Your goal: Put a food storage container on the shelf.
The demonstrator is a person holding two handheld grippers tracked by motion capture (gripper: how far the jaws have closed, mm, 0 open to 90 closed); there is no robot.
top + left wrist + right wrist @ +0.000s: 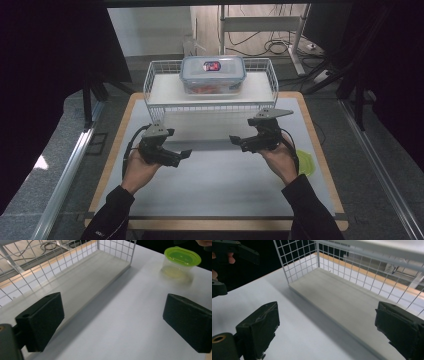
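- Clear lidded container (213,75) sits on the upper deck of the white wire rack (159,106) at the far side of the tabletop (215,180). Flat, roughly centred, lid on, something red-orange inside; can't tell what.
- Left gripper (187,152) and right gripper (232,139) are both low over the tabletop, in front of the rack, tips angled in toward each other, well apart from the container.
- Left gripper fingers (41,320): spread wide, nothing between them, just bare tabletop and the rack's lower shelf (82,282) beyond.
- Right gripper fingers (259,327): same story, wide open, empty; its view looks along the rack's lower shelf, which has nothing on it.
- Small tub with a green lid (180,261) stands on the tabletop on the right, near the person's right hand (281,159). Untouched, lid on.
- My read: the container looks placed, so the rack step looks done. Both grippers are free.
- What's left, if anything: maybe the green-lidded tub, the only loose item within reach. That would want a reach to the right edge. Just a guess.
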